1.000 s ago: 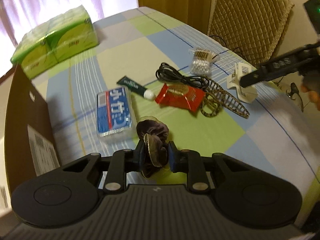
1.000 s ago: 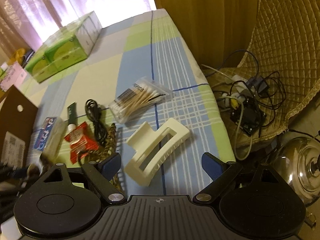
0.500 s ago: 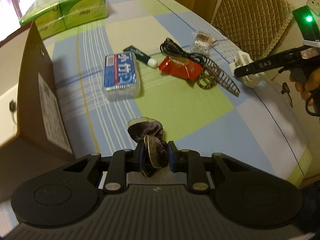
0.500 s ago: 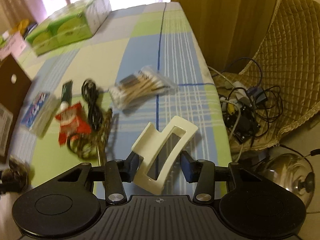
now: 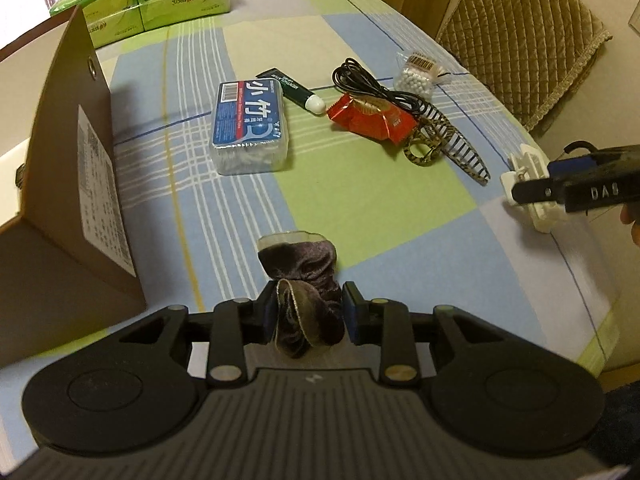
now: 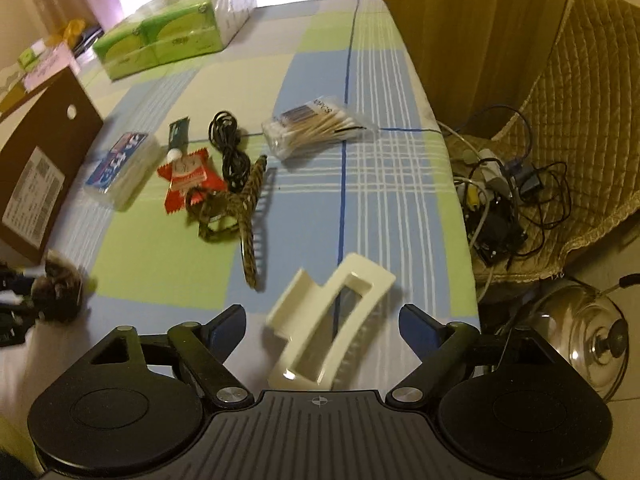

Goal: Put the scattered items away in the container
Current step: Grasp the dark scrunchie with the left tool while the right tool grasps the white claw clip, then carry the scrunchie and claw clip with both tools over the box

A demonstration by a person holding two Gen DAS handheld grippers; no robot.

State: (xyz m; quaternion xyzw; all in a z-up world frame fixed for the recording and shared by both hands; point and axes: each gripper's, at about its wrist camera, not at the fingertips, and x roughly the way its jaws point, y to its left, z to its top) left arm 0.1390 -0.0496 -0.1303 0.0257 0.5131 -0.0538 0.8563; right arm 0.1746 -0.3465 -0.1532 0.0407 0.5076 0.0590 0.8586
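My left gripper (image 5: 306,316) is shut on a dark velvet scrunchie (image 5: 300,264), held above the checked tablecloth just right of the brown cardboard box (image 5: 80,200). In the right wrist view my right gripper (image 6: 322,320) is open, its fingers spread wide. A white claw hair clip (image 6: 332,320) sits tilted and blurred between them, touching neither pad. The left wrist view shows that clip (image 5: 528,168) at the table's right edge behind the right gripper's finger. The scrunchie (image 6: 56,292) appears at the far left of the right wrist view.
On the cloth lie a blue floss box (image 5: 250,128), a green tube (image 5: 292,88), a red packet (image 5: 370,120), a black cable (image 5: 368,84), a leopard hair clip (image 5: 444,140) and a cotton swab bag (image 6: 316,128). Green tissue packs (image 5: 148,0) stand behind. A quilted chair (image 6: 580,100) holds cables.
My left gripper has carried the scrunchie back and closer to the box. My right gripper closed on the white clip half a second ago and has now opened again, leaving the clip loose.
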